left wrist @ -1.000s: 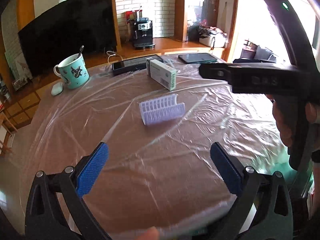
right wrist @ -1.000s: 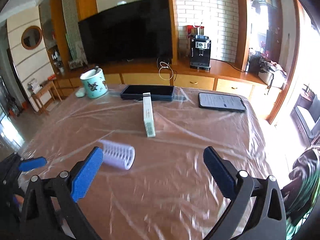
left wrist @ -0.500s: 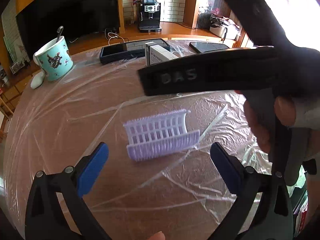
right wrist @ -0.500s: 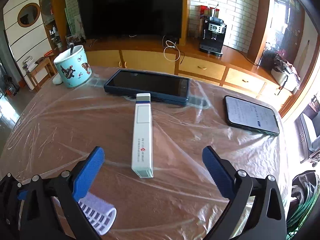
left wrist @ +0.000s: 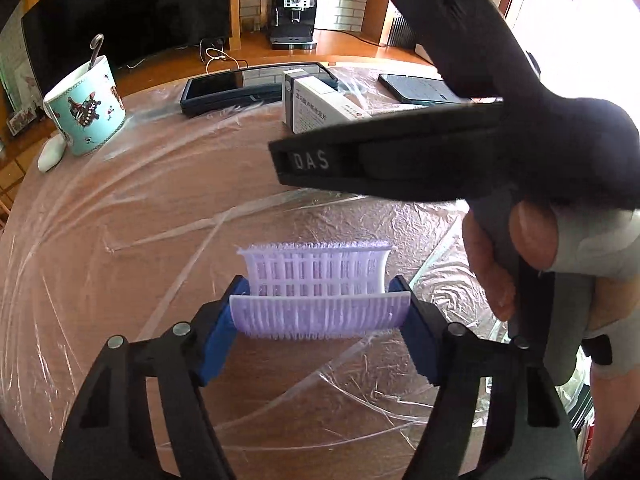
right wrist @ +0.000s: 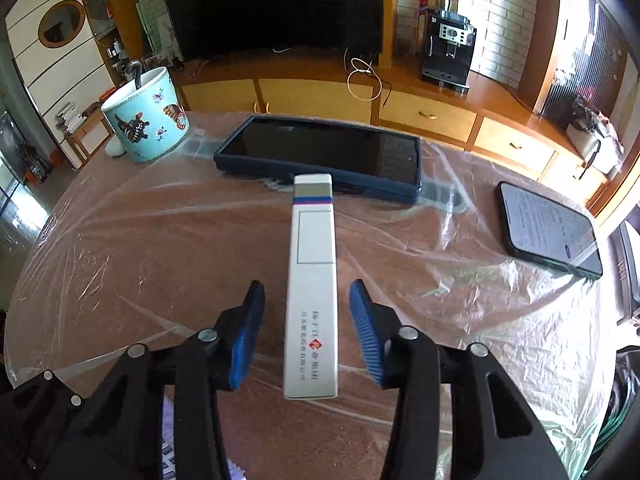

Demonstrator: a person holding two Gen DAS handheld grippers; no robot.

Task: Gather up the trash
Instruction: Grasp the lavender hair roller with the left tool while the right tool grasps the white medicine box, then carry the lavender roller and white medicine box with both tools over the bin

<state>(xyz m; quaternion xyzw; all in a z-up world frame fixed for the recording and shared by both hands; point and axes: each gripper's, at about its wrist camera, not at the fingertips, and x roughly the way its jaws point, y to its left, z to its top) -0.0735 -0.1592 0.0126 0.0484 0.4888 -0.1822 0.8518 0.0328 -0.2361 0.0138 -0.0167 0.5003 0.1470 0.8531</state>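
Surface: round brown table (right wrist: pixel 120 248) wrapped in crinkled clear plastic film, a wooden sideboard and brick wall behind it.
Roller: I see the lilac plastic hair roller (left wrist: pixel 320 292), ribbed and bristled, lying on its side on the film between my left pads.
Left gripper: my left gripper (left wrist: pixel 320 332) has its blue pads (left wrist: pixel 218 340) at the two ends of the roller; the jaws are closing and the pads appear to touch both ends.
Box: the long white cardboard medicine box (right wrist: pixel 312 292) stands on its narrow edge on the film, one end toward me, the other just short of the tablet.
Right gripper: my right gripper (right wrist: pixel 306 332) straddles the near part of the box; its jaws are closing, a thin gap shows on each side, so the pads (right wrist: pixel 366 332) are not yet pressing.
Hand: from the left wrist view, a person's hand (left wrist: pixel 516 252) in a grey sleeve grips the right tool's handle.
Tablet: dark tablet in a navy case (right wrist: pixel 320 156) lies flat beyond the box.
Phone: black smartphone (right wrist: pixel 550 230) lies flat, screen lit, well to the right.
Mug: turquoise patterned ceramic mug (right wrist: pixel 146 120) stands upright at far left; a metal spoon handle (right wrist: pixel 136 70) sticks out of it, and I cannot tell what else is inside.
Sideboard: black coffee machine (right wrist: pixel 448 50) stands by the brick wall.
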